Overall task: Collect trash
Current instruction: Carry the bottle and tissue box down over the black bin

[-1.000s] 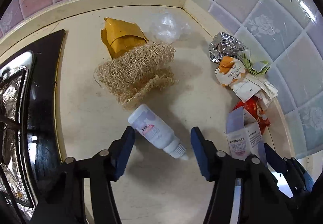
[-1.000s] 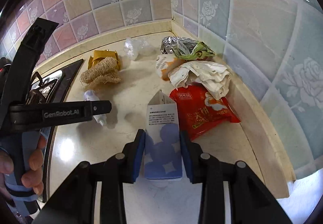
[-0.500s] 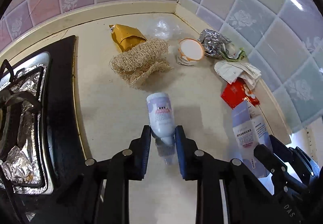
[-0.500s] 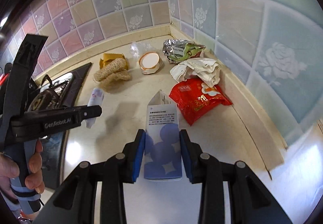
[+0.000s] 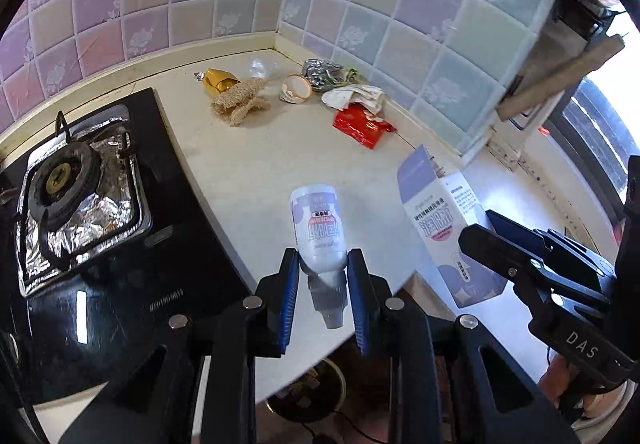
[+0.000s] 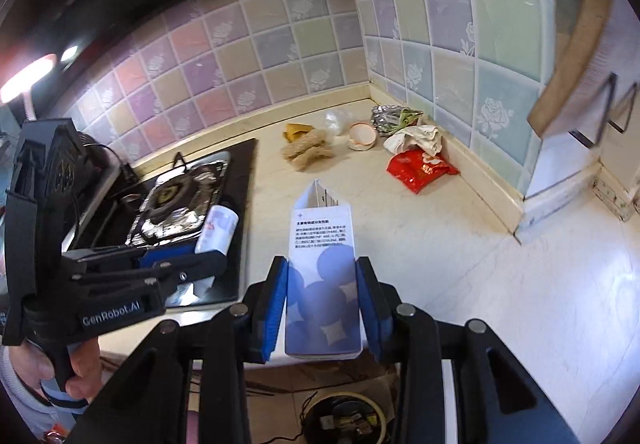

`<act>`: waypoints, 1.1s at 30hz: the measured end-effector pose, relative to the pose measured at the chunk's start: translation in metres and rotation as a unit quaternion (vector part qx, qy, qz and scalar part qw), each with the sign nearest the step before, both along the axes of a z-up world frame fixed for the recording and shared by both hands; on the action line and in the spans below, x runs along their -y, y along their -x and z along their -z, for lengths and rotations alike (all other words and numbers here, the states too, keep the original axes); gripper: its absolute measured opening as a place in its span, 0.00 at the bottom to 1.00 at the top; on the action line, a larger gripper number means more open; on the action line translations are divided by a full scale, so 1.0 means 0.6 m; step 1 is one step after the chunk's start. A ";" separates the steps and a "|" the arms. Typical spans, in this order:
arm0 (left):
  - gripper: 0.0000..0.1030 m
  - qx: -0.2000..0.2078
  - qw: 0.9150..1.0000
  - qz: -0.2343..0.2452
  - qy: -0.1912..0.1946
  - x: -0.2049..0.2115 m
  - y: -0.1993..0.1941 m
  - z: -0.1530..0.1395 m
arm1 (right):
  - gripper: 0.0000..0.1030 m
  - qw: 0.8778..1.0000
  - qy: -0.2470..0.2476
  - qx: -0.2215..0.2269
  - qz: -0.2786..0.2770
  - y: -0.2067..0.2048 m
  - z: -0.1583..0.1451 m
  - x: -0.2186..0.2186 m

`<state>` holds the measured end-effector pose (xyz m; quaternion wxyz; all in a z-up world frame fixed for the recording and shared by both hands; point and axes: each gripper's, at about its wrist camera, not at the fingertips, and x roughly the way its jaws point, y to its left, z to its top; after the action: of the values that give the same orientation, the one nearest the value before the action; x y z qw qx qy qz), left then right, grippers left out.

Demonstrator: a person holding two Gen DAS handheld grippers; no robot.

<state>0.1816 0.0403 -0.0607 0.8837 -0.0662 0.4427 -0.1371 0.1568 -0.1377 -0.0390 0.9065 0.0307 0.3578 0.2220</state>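
My left tongs [image 5: 323, 294] hold the bottle [image 5: 319, 230] over the surface [image 5: 256, 171] front edge, stove [image 5: 76, 199] to their left. My right tongs [image 6: 322, 308] hold the carton [image 6: 322, 284] right of the bottle. Back corner: sponge [image 5: 239, 104], cup [image 5: 297, 88] right of it, foil wrapper [image 5: 322, 68] behind, snack bag [image 5: 362, 123] nearer me along the wall.
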 end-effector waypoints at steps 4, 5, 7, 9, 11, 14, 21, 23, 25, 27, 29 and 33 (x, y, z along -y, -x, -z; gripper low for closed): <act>0.22 0.004 1.000 0.019 0.007 -0.001 0.088 0.006 | 0.33 0.999 -0.032 -0.007 0.003 0.072 0.008 0.005; 0.22 0.000 1.000 0.021 0.009 0.000 0.103 0.011 | 0.33 0.999 -0.040 -0.009 0.004 0.088 0.014 0.006; 0.22 -0.005 1.000 0.024 0.011 0.000 0.134 0.026 | 0.33 0.999 -0.050 -0.015 0.006 0.116 0.032 0.007; 0.22 -0.005 1.000 0.027 0.000 0.004 0.167 0.047 | 0.33 0.998 -0.063 -0.024 0.007 0.141 0.053 0.008; 0.22 -0.003 0.999 0.029 -0.013 0.007 0.195 0.074 | 0.33 0.997 -0.064 -0.034 0.010 0.162 0.083 0.007; 0.22 -0.015 0.999 0.029 -0.008 0.006 0.221 0.122 | 0.33 0.997 -0.052 -0.048 0.018 0.190 0.134 0.004; 0.22 -0.059 0.998 0.033 0.003 0.006 0.251 0.270 | 0.33 0.995 -0.009 -0.094 0.027 0.222 0.285 -0.004; 0.22 -0.075 0.996 0.039 0.001 0.012 0.257 0.318 | 0.33 0.992 -0.003 -0.121 0.025 0.225 0.340 -0.005; 0.22 -0.098 0.994 0.049 0.000 0.020 0.260 0.372 | 0.33 0.989 0.001 -0.147 0.028 0.226 0.393 -0.005; 0.22 -0.121 0.991 0.055 0.000 0.026 0.258 0.418 | 0.33 0.984 0.006 -0.174 0.032 0.226 0.447 -0.004; 0.22 -0.145 0.987 0.060 0.006 0.031 0.253 0.466 | 0.33 0.979 0.008 -0.199 0.040 0.225 0.500 -0.001; 0.22 -0.191 0.980 0.056 0.018 0.035 0.234 0.545 | 0.34 0.970 -0.001 -0.235 0.056 0.218 0.576 0.011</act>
<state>0.0409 0.0191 -0.3877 0.7723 -0.0822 0.6038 -0.1794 0.0259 -0.1442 -0.3844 0.8082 0.1026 0.5581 0.1576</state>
